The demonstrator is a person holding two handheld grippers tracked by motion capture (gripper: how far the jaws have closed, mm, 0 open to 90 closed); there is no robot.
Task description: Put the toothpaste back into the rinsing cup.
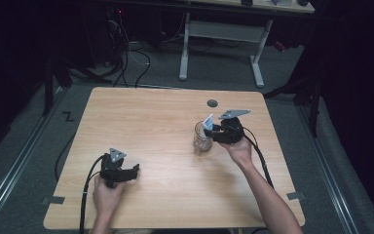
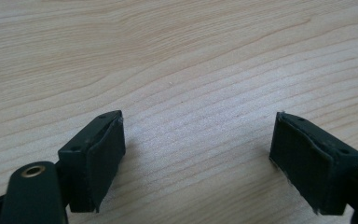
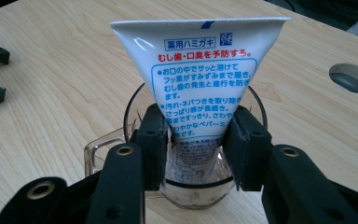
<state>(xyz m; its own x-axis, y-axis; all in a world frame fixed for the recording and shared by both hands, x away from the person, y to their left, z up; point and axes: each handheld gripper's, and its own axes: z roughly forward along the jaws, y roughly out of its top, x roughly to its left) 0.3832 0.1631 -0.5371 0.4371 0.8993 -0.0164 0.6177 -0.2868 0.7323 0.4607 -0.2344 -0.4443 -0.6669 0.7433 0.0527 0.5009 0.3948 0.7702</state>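
At the right of centre in the high view, the right tool (image 1: 213, 130) hangs over a clear glass cup (image 1: 202, 139) that stands upright on the bench (image 1: 156, 117). A toothpaste tube (image 1: 207, 120) sits in the cup with its narrow end down and its flat crimped end up.

In the right gripper view the tube (image 3: 200, 74) fills the middle of the frame, its lower part inside the cup (image 3: 121, 140), and the right tool (image 3: 196, 140) has a jaw on each side of the tube just above the rim. The pads look to be touching the tube's sides, so I read it as gripped, though lightly; whether the tube's bottom already rests on the cup floor cannot be told through the glass.

The left tool (image 1: 126, 171) lies at the lower left of the high view, well apart from the cup, held low over the bench. In the left gripper view its jaws stand wide apart with only bare wood (image 2: 182, 60) between them, so the left tool (image 2: 198, 154) is open and holding nothing.

As a judgement, the work of putting the tube into the cup is nearly done: the tube is upright and well inside. What seems left is letting go of the tube, seeing that it leans steadily against the rim, and drawing the right tool up and clear without tipping the cup.
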